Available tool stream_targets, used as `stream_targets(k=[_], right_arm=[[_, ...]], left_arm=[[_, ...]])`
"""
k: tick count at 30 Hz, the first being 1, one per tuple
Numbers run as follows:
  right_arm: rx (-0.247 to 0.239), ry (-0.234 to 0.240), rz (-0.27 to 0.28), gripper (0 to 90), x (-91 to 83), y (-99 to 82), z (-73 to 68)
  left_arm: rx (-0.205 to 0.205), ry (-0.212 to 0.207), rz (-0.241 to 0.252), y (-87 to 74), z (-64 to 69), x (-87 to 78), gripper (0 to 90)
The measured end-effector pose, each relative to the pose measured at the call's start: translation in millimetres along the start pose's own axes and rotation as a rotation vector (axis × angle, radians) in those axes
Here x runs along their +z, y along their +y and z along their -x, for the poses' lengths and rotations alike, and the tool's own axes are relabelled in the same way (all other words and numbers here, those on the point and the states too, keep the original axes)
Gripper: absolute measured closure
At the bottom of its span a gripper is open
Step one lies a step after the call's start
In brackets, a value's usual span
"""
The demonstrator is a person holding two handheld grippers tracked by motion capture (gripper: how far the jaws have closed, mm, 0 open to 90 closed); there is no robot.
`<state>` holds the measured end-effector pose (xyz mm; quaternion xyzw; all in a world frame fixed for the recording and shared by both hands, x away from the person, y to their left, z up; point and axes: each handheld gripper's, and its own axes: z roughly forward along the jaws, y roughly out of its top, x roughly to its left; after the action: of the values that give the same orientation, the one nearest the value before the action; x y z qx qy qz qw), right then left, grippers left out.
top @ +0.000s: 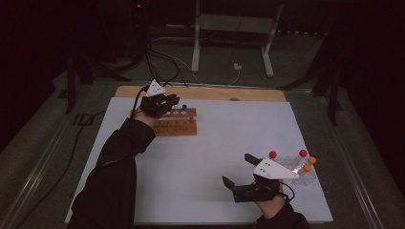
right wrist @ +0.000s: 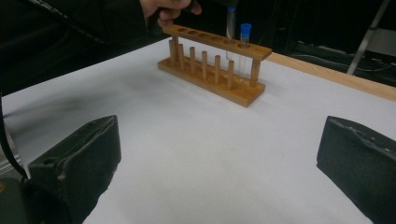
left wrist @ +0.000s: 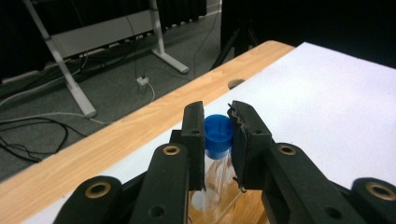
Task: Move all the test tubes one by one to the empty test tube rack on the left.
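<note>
A wooden tube rack stands at the back left of the white table sheet. My left gripper hovers over the rack's right end, shut on a blue-capped clear tube whose lower end reaches down into the rack. A second blue-capped tube stands upright in the rack's end hole, beside the held tube. My right gripper rests low at the front right, jaws wide open with nothing between them.
Several clear tubes with red and orange caps lie just right of my right gripper. The table's wooden back edge runs behind the rack. A desk frame and cables stand on the floor beyond.
</note>
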<state>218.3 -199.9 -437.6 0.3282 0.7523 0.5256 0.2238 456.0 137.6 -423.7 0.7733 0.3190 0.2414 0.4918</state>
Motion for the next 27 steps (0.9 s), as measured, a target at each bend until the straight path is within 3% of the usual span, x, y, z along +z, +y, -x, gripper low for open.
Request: stream_targets(k=[9,18,27], right_arm=[[0.001,-0.002,0.0,0.0,-0.3,-0.7,1.0],[0.004,0.003,0.002,0.0,-0.7,-0.9,1.8],[0.006,0.008,0.003,0.0,-0.8,-0.5,2.0]], left_arm=[[-0.022,-0.005,-0.029,-14.2,-0.6,8.9,77.6],[-0.018,-0.001,-0.064,-22.4,0.4,16.9,77.6],[-0.023,-0.018,-0.079,-21.3,-1.1,17.2,76.6]])
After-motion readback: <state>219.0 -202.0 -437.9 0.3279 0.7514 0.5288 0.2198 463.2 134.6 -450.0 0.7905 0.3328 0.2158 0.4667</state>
